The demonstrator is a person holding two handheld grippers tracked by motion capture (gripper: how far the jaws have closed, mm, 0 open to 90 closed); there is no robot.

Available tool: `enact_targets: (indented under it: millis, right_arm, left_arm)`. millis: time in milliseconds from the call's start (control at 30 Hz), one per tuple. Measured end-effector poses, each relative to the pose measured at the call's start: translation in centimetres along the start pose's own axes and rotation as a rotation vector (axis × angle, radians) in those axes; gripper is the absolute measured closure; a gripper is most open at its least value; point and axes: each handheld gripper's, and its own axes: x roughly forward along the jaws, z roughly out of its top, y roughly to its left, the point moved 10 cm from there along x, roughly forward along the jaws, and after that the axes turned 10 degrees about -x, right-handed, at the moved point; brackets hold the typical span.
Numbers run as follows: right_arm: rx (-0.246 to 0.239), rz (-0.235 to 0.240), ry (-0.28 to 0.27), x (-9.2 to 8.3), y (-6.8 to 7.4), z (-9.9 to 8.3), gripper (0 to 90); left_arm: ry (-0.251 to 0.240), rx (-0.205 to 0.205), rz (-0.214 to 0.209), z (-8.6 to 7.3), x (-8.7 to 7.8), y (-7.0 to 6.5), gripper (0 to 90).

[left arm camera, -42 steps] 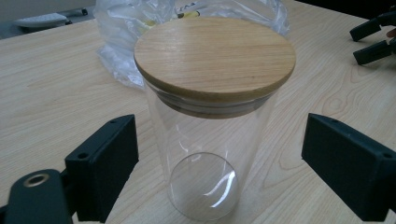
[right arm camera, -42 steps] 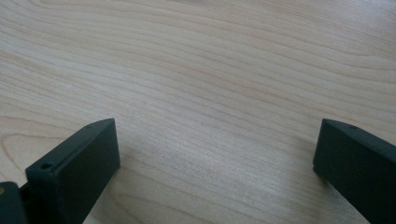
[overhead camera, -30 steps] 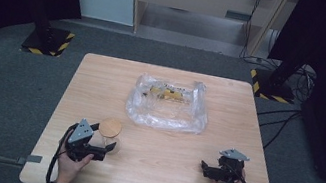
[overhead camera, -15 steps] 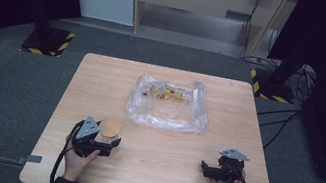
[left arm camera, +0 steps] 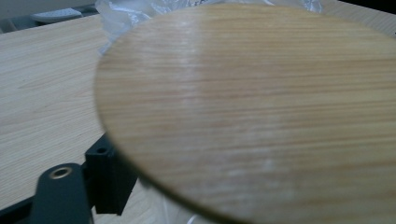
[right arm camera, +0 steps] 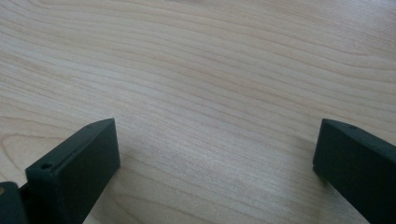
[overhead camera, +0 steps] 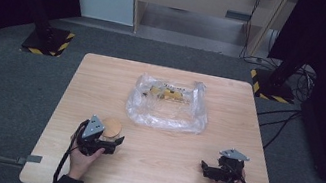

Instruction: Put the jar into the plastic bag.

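A round wooden disc (overhead camera: 112,126) sits at the table's front left, between the jaws of my left gripper (overhead camera: 114,140). Those jaws have just been closing and now grip it. In the left gripper view the disc (left arm camera: 261,107) looms large and tilted, above one black finger (left arm camera: 109,175), and hides the other jaw. My right gripper (overhead camera: 203,168) rests at the front right of the table, pointing left. Its jaws (right arm camera: 217,158) stand wide open over bare wood with nothing between them.
A crumpled clear plastic bag (overhead camera: 169,104) with yellow items inside lies at the middle back of the wooden table (overhead camera: 102,81). Its edge (left arm camera: 126,9) peeks out behind the disc in the left gripper view. Dark floor and stand bases surround the table.
My left gripper slid right up to the wooden disc and its jaws closed on it. The disc now sits tilted at the jaws. The right gripper has not moved.
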Motion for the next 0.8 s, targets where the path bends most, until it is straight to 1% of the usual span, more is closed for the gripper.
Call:
enact_targets:
  millis: [67,100,200,400,433,467,567,667,733,800]
  right_arm:
    - [0.002,-0.001,0.000,-0.01,0.01,-0.01,0.6]
    - [0.002,-0.001,0.000,-0.01,0.01,-0.01,0.6]
    - [0.002,-0.001,0.000,-0.01,0.01,-0.01,0.6]
    - [0.003,-0.001,0.000,-0.01,0.01,-0.01,0.7]
    - [0.003,-0.001,0.000,-0.02,0.01,-0.01,0.7]
    - [0.003,-0.001,0.000,-0.02,0.01,-0.01,0.6]
    - [0.003,-0.001,0.000,-0.02,0.01,-0.01,0.7]
    - [0.002,-0.001,0.000,-0.01,0.01,-0.01,0.7]
    - [0.002,-0.001,0.000,-0.02,0.01,-0.01,0.6]
    - [0.002,-0.001,0.000,-0.02,0.01,-0.01,0.7]
  left_arm:
    - [-0.002,0.002,-0.012,0.02,0.25,-0.24,23.8]
    - [-0.004,0.004,-0.008,0.04,0.31,-0.26,25.5]
    - [-0.004,0.003,-0.006,0.06,0.36,-0.26,25.7]
    - [-0.004,-0.001,0.010,0.10,0.41,-0.27,25.8]
    - [-0.005,-0.001,0.020,0.11,0.42,-0.26,25.9]
    - [-0.005,-0.001,0.020,0.11,0.42,-0.26,25.8]
    - [-0.001,0.010,0.041,0.17,0.35,-0.27,25.9]
    - [0.002,0.011,0.041,0.17,0.31,-0.28,25.9]
    - [-0.001,-0.002,0.032,0.26,0.23,-0.33,25.9]
    - [-0.002,-0.005,0.028,0.32,0.18,-0.35,25.9]
